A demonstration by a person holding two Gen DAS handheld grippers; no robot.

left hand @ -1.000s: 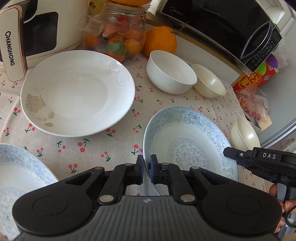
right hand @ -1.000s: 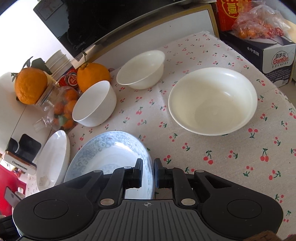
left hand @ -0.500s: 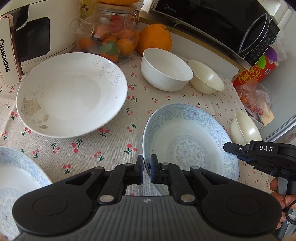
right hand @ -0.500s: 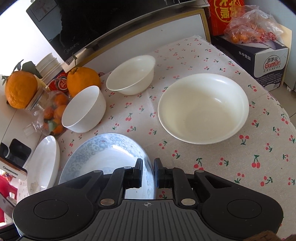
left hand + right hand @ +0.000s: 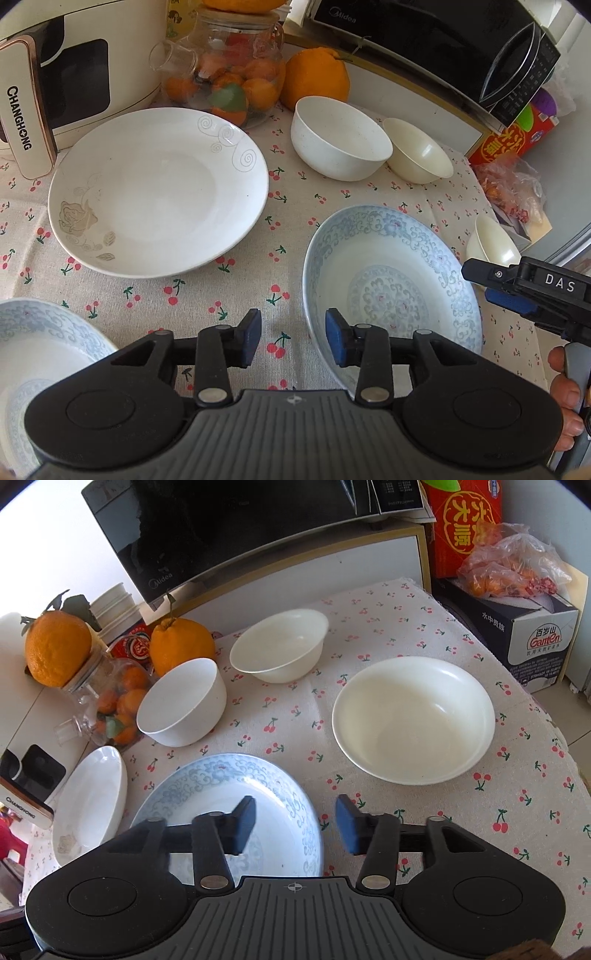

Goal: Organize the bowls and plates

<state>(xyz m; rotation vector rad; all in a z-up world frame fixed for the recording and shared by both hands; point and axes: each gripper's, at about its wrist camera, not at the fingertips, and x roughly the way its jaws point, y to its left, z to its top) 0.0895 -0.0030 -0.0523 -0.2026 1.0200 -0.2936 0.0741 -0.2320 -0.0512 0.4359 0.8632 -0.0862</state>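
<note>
Both pairs of fingers have just been opening and now stand apart with nothing clamped: my left gripper straddles the near-left rim of the blue-patterned plate on the tabletop, my right gripper its near-right rim. I judge it glazed ceramic: stiff, weighty, slick, chippable. I'd pinch the raised rim squarely.

Tablecloth: cherry-printed, spread over the table.
Microwave: black, set behind.
Glass jar: filled with small oranges.
Large orange: placed just beside the jar.
Carton: bag of fruit on top.
</note>
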